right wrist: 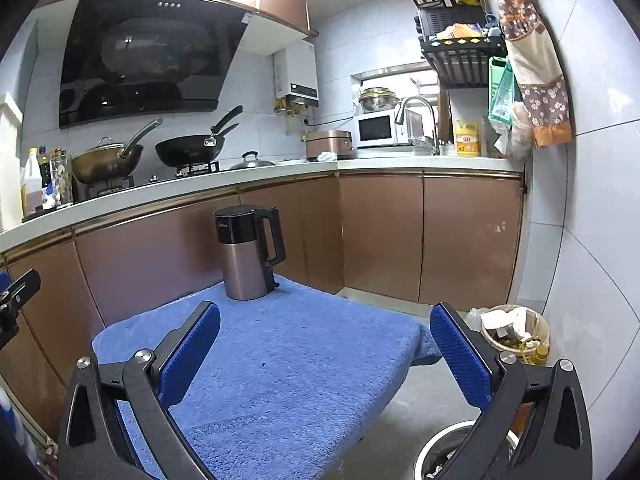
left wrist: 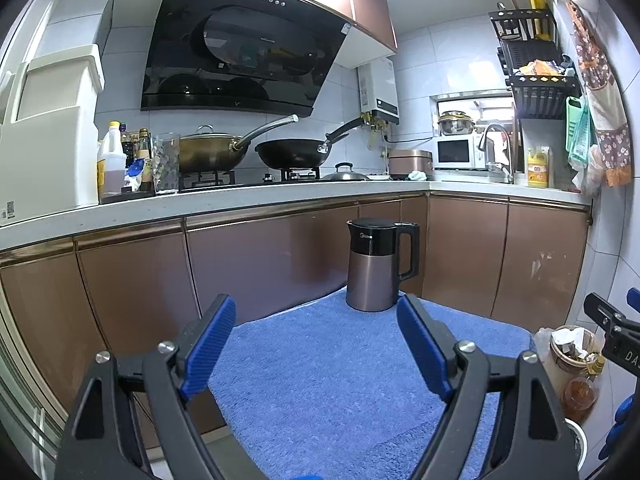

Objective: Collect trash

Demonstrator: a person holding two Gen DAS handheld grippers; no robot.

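I have both tools over a small bench covered by a blue towel [left wrist: 340, 368]. The left tool [left wrist: 316, 344] has its blue-padded fingers spread apart with nothing between them. The right tool [right wrist: 326, 354] is likewise spread apart and holds nothing.

An electric kettle [left wrist: 378, 264], black on top with a metallic body, stands upright at the far edge of the towel, its handle to the right. In the left wrist view it sits just beyond the tip of the right-hand finger; in the right wrist view it sits beyond the left-hand finger.

The trash is off the towel, on the floor to the right. A round waste bin [right wrist: 516, 332], lined with a plastic bag, holds crumpled white paper and darker scraps; it stands near the corner where the brown cabinet fronts meet the tiled wall. In the left wrist view the same bin shows at the right edge, beside the tip of the other tool. A second round white-rimmed container [right wrist: 464, 452] lies below the right tool; its contents are too hidden to identify.

Behind, the kitchen counter [left wrist: 248, 200] carries a stove with two woks [left wrist: 292, 152], bottles and a microwave [left wrist: 458, 152].
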